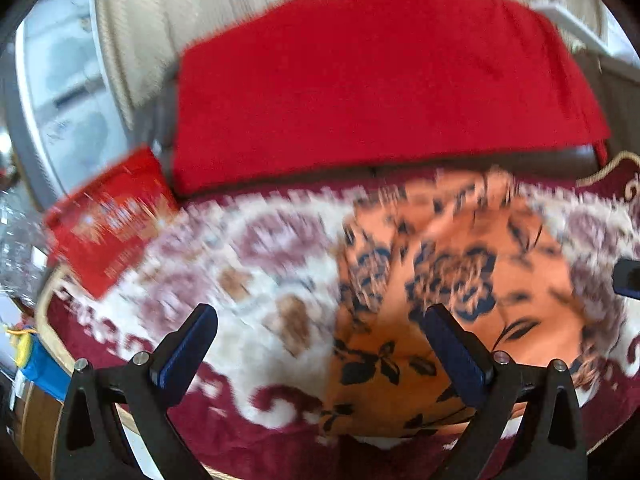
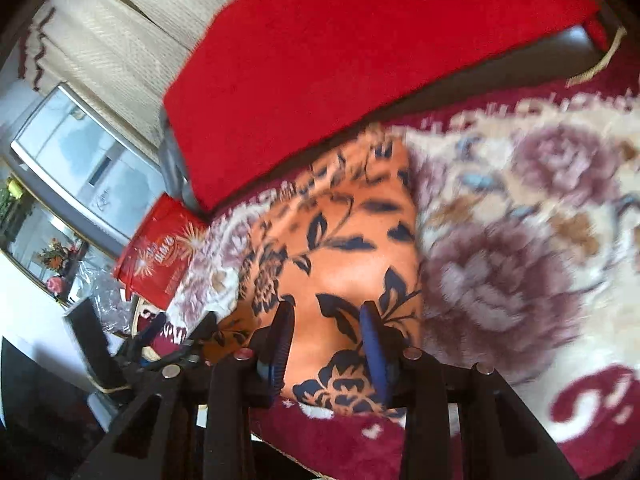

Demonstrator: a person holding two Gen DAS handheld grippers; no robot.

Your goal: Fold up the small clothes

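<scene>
An orange garment with dark blue flowers [image 1: 452, 280] lies flat on the flowered blanket [image 1: 224, 264]; it also shows in the right wrist view [image 2: 340, 248]. My left gripper [image 1: 320, 332] is open wide and empty, hovering over the garment's left edge. My right gripper [image 2: 326, 320] is open, its fingers over the garment's near edge with the cloth showing between them; whether they touch it I cannot tell. My left gripper also appears at the lower left of the right wrist view [image 2: 182, 328]. Both views are blurred.
A red cloth [image 1: 380, 80] covers a cushion behind the blanket [image 2: 520, 208]. A red packet [image 1: 108, 216] lies at the blanket's left edge, also in the right wrist view [image 2: 160, 256]. A window and beige curtain [image 1: 168, 20] are behind.
</scene>
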